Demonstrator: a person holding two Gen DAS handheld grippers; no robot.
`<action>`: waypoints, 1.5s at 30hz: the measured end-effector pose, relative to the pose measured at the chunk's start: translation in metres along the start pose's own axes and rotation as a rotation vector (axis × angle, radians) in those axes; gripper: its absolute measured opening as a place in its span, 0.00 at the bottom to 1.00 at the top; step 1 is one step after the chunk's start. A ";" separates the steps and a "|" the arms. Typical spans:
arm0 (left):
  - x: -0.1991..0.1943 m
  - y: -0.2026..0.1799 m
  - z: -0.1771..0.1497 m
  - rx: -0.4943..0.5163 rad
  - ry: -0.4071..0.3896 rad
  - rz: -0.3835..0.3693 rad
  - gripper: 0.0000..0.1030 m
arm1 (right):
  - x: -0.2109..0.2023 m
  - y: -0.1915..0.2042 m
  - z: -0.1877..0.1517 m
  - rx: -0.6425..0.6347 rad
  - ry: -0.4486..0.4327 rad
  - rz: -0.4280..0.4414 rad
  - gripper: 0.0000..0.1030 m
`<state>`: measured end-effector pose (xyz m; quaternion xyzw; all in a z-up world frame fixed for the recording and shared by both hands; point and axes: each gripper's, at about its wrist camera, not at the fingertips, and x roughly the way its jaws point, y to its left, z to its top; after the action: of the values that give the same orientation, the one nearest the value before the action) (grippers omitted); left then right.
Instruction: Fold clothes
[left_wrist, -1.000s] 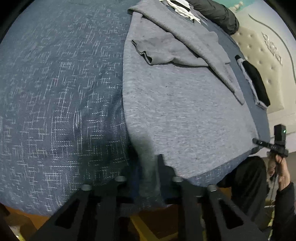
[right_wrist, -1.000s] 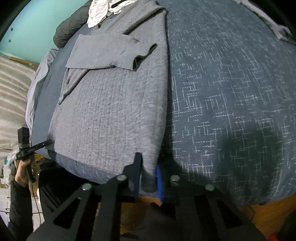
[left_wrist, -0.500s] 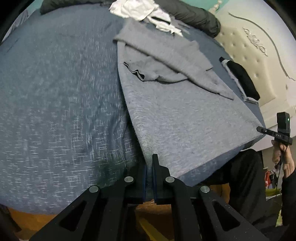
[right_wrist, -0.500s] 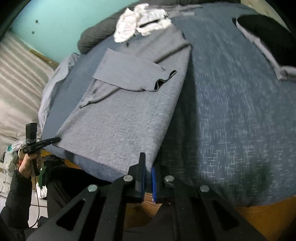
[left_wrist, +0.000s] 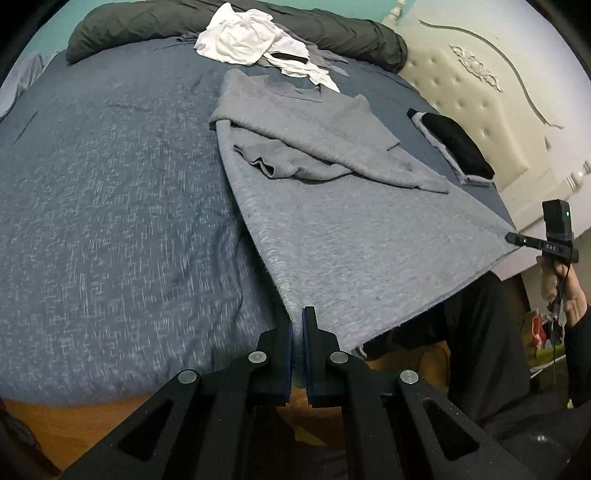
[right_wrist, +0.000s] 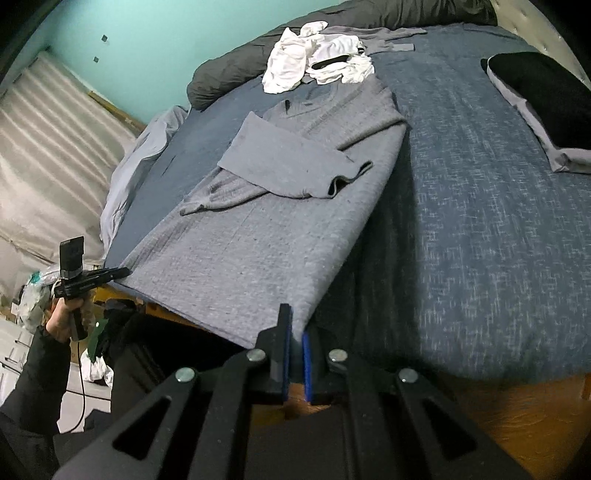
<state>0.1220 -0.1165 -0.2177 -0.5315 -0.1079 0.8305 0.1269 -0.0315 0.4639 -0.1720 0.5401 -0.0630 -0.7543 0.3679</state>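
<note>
Two claws, left claw (left_wrist: 297, 325) and right claw (right_wrist: 295, 325), each clenched on one grey sweater (left_wrist: 343, 236) hem

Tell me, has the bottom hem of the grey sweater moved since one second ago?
Yes. The hem of the grey sweater has risen off the blue bedspread, pinched at both corners.

- Grey sweater (left_wrist: 343, 236): soft, matt, ribbed knit cloth.
- Blue bedspread (left_wrist: 110, 221): matt, flecked woven cloth.
- Headboard (left_wrist: 476, 107): tufted, faintly glossy cream upholstery.
- Gripper fingers (left_wrist: 317, 354): matt black plastic.
</note>
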 end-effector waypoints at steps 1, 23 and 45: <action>0.001 -0.004 -0.001 0.004 -0.001 0.000 0.05 | -0.003 0.002 -0.002 -0.007 0.000 0.001 0.05; -0.004 -0.004 0.071 0.028 -0.059 0.036 0.05 | -0.011 0.014 0.072 -0.082 -0.019 -0.006 0.05; 0.103 0.094 0.324 -0.100 -0.067 0.020 0.05 | 0.083 -0.089 0.316 0.077 -0.007 -0.074 0.05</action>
<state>-0.2234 -0.1865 -0.2022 -0.5099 -0.1483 0.8428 0.0880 -0.3590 0.3804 -0.1507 0.5534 -0.0733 -0.7661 0.3184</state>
